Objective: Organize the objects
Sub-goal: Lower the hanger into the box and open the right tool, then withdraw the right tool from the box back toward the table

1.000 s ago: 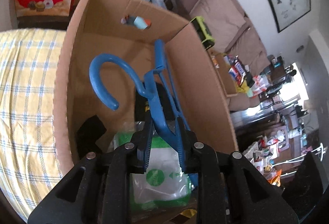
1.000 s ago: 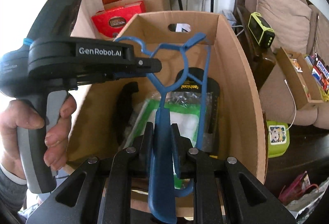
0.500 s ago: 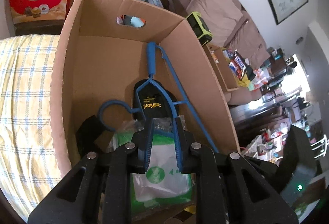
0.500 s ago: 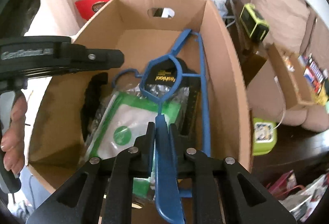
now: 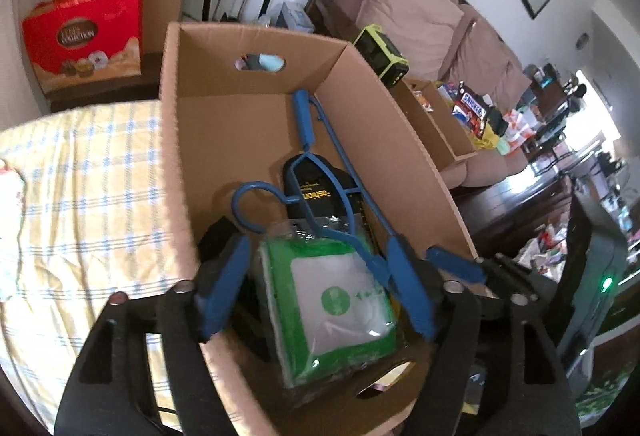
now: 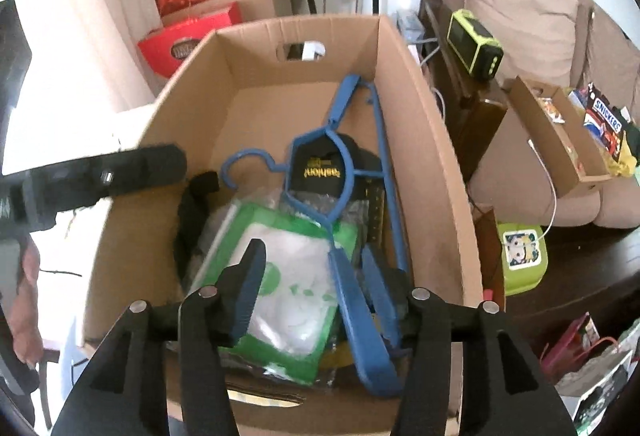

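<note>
Item: blue plastic hanger (image 6: 352,171), lying in cardboard box (image 6: 436,155)
Hook curled, atop green packet (image 5: 340,300); my left fingers (image 5: 224,288) and right fingers (image 6: 248,284) spread wide, holding nothing

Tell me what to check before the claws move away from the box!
1. Left claw open, off the blue hanger: ok.
2. Right claw open: ok.
3. Hanger inside the cardboard box: ok.
4. Hanger clear of the right claw's finger: cannot tell, they look close.
5. Hanger lying on the green packet and black cap: ok.
</note>
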A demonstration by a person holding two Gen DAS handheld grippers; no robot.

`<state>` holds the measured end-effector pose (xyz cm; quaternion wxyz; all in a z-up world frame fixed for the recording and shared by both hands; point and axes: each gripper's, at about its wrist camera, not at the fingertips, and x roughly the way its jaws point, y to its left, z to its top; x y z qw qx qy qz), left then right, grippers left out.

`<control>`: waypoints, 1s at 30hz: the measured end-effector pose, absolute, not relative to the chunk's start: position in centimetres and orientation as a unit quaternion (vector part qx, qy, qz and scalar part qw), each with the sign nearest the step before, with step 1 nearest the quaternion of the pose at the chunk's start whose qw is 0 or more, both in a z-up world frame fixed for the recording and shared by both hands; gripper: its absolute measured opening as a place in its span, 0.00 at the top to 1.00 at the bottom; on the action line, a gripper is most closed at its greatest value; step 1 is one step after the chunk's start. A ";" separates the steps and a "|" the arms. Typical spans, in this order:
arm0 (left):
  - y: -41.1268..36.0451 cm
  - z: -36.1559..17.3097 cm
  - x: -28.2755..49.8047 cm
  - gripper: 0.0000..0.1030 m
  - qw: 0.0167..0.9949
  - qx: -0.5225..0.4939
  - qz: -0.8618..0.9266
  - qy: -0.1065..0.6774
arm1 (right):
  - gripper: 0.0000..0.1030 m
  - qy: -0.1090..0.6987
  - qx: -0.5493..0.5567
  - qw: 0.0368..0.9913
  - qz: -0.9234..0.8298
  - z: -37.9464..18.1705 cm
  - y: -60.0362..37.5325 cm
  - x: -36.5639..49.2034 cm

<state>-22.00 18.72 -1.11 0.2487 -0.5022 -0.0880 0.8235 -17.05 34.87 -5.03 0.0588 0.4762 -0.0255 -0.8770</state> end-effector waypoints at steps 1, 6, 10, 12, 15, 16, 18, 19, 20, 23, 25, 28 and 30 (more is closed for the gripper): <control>18.5 -0.8 -21.7 0.26 0.247 -0.498 0.827 -0.083 | 0.46 -0.030 0.472 0.059 -0.879 -4.6 34.7 -16.9; 17.1 0.4 -20.6 0.18 0.227 -0.484 0.843 -0.053 | 0.28 -0.031 0.463 0.059 -0.884 -3.6 33.8 -16.5; 15.8 0.6 -20.0 0.13 0.215 -0.476 0.851 -0.048 | 0.22 -0.026 0.459 0.054 -0.887 -3.1 32.8 -16.4; 15.1 0.7 -19.7 0.09 0.207 -0.471 0.856 -0.047 | 0.19 -0.032 0.459 0.056 -0.886 -3.0 32.6 -16.5; 13.7 0.8 -19.3 0.07 0.197 -0.463 0.863 -0.046 | 0.15 -0.044 0.455 0.060 -0.888 -2.7 32.1 -16.4; 13.4 0.8 -19.2 0.05 0.194 -0.462 0.865 -0.045 | 0.14 -0.046 0.453 0.061 -0.888 -2.6 31.9 -16.4; 12.5 1.0 -18.8 0.00 0.187 -0.455 0.869 -0.042 | 0.13 -0.046 0.449 0.060 -0.890 -2.4 31.6 -16.3; 12.1 1.0 -18.6 0.00 0.184 -0.452 0.872 -0.040 | 0.10 -0.044 0.447 0.059 -0.891 -2.3 31.3 -16.3; 11.6 1.1 -18.3 0.00 0.177 -0.449 0.875 -0.036 | 0.07 -0.043 0.445 0.059 -0.892 -2.2 31.0 -16.3; 10.3 1.3 -17.9 0.00 0.167 -0.444 0.879 -0.035 | 0.01 -0.050 0.443 0.069 -0.892 -1.9 30.2 -16.2; 9.4 1.3 -17.5 0.00 0.162 -0.443 0.881 -0.036 | 0.01 -0.048 0.440 0.072 -0.894 -1.6 29.3 -16.1; 8.2 1.5 -17.0 0.00 0.154 -0.439 0.885 -0.032 | 0.01 -0.041 0.440 0.077 -0.894 -1.4 28.1 -16.0; 7.5 1.7 -16.5 0.00 0.149 -0.434 0.888 -0.027 | 0.01 -0.035 0.441 0.079 -0.894 -1.3 27.2 -16.0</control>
